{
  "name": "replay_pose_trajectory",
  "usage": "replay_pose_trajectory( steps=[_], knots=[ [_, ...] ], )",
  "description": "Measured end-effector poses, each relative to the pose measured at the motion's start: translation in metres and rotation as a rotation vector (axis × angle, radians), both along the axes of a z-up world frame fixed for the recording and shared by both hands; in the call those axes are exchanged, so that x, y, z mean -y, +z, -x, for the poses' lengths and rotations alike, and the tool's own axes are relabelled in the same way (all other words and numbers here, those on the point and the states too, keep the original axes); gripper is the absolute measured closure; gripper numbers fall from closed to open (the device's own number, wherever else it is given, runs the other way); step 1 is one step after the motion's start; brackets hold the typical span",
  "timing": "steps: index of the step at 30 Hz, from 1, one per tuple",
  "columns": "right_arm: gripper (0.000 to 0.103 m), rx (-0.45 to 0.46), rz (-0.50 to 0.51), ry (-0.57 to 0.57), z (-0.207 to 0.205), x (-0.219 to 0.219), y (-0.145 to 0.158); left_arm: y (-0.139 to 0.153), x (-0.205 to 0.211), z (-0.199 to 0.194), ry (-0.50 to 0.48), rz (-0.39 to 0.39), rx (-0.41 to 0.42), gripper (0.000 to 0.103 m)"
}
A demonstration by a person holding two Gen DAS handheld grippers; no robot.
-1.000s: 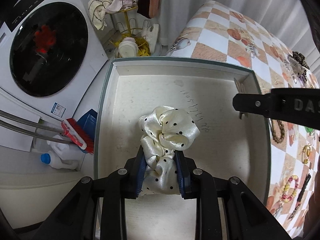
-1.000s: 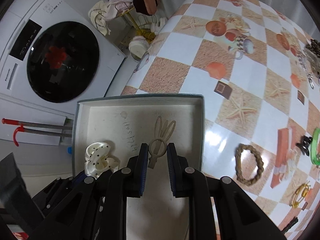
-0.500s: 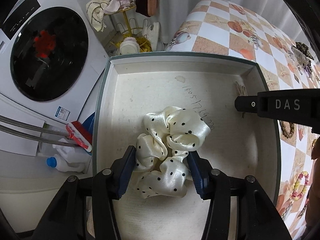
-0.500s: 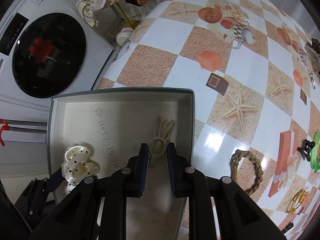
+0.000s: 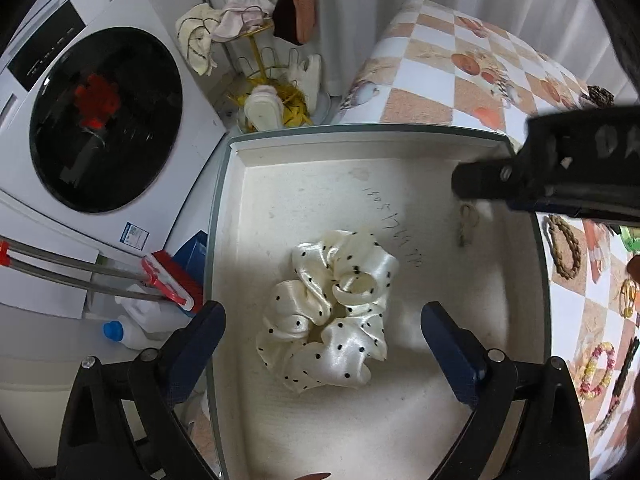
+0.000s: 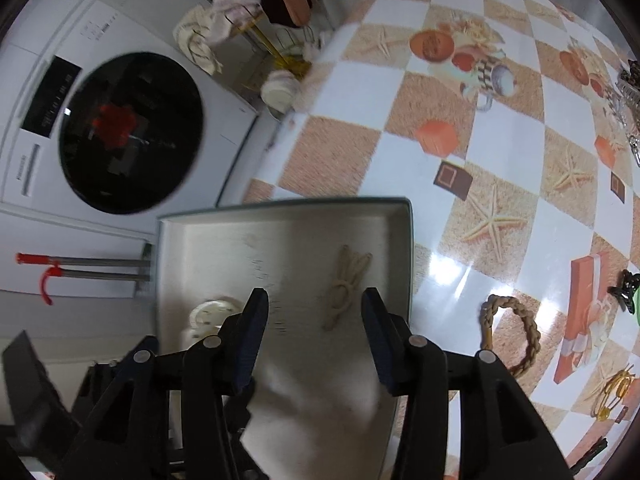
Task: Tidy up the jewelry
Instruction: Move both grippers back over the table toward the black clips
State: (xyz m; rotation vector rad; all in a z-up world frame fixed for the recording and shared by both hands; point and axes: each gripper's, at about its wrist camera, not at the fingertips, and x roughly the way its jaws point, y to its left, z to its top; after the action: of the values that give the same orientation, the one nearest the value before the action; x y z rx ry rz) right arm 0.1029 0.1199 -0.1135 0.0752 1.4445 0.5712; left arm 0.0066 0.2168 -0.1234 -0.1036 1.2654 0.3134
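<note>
A cream satin scrunchie with black dots [image 5: 332,312] lies on the floor of a shallow white tray [image 5: 224,216]. My left gripper [image 5: 322,324] is open, its fingers standing on either side of the scrunchie, apart from it. A beige rabbit-ear hair clip [image 6: 346,286] lies in the same tray [image 6: 404,248] near its right wall. My right gripper [image 6: 314,316] is open above the clip and holds nothing. The clip also shows in the left wrist view [image 5: 467,222], partly under the right gripper's body. The scrunchie shows in the right wrist view [image 6: 210,314].
The tray sits at the left edge of a checkered tablecloth [image 6: 500,128]. A braided ring [image 6: 514,328], a gold clip [image 6: 614,394], a black claw clip [image 6: 624,286] and a flower bracelet [image 5: 598,368] lie on it. A washing machine [image 5: 104,120] and red broom [image 5: 172,284] stand beyond.
Both grippers have opened. The left one let go of the scrunchie, which now lies spread in the tray. The right one released the rabbit-ear clip and drew back a little.
</note>
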Motion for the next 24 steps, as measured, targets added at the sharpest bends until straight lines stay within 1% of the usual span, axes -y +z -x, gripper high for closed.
replay_pose_trajectory(
  steps=[1,4,6,11,12,13,17,24],
  knots=[
    [0.05,0.003,-0.007,-0.007,0.001,0.002,0.004,0.001,0.001,0.0,-0.002,-0.002,-0.002,0.002],
    [0.041,0.012,-0.034,-0.039,0.001,0.014,0.019,0.006,0.004,0.001,-0.012,-0.005,-0.001,0.002],
    [0.033,0.024,-0.045,-0.058,0.001,0.023,0.028,0.01,0.007,0.001,-0.022,-0.005,0.001,0.002],
    [0.031,0.034,-0.039,-0.109,0.007,0.049,0.043,0.02,0.019,0.0,-0.063,0.0,-0.004,0.001],
    [0.024,0.033,-0.037,-0.119,0.007,0.049,0.042,0.023,0.022,0.0,-0.074,0.001,-0.004,0.002],
    [0.019,0.032,-0.036,-0.133,0.009,0.058,0.044,0.025,0.027,-0.001,-0.087,0.004,-0.005,0.002],
    [0.019,0.032,-0.028,-0.2,0.02,0.096,0.049,0.034,0.045,-0.003,-0.137,0.006,-0.005,0.001],
    [0.019,0.008,0.007,-0.346,0.04,0.173,0.046,0.048,0.086,-0.012,-0.239,0.004,0.003,0.001]
  ],
)
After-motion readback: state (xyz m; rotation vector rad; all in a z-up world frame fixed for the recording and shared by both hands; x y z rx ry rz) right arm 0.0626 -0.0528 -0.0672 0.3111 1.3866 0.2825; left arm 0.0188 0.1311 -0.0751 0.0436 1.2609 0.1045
